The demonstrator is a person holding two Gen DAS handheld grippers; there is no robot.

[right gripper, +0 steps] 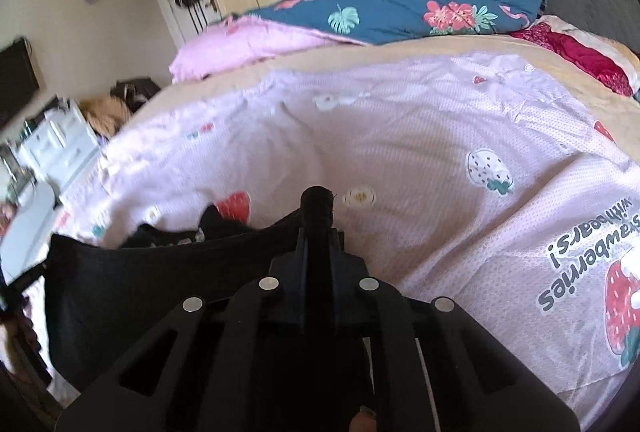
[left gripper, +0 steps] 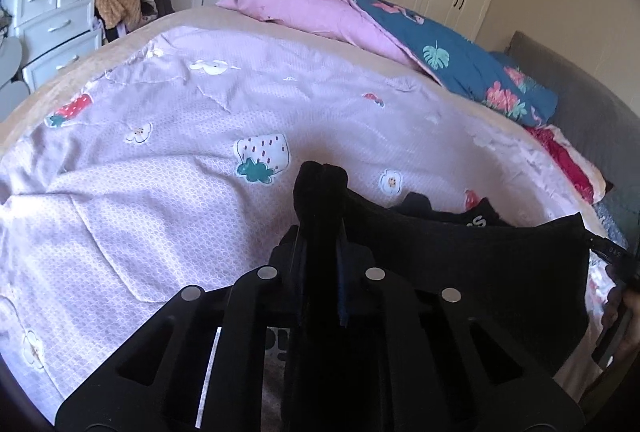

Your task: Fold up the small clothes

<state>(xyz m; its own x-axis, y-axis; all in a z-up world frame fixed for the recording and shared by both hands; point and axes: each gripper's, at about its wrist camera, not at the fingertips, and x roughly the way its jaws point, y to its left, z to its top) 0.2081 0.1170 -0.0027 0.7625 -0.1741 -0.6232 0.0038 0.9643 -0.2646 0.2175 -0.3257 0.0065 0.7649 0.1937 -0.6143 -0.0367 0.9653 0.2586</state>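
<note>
Both grippers are pinched tight on a black cloth (left gripper: 460, 264), the left gripper (left gripper: 322, 192) at one end and the right gripper (right gripper: 318, 208) at the other. The cloth hangs stretched between them, just above the pink strawberry blanket (left gripper: 160, 160) on the bed.

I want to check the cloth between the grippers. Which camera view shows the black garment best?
The left wrist view: the black garment spreads wide and sharp toward the right gripper. The right wrist view shows it darker and slightly blurred.
</note>
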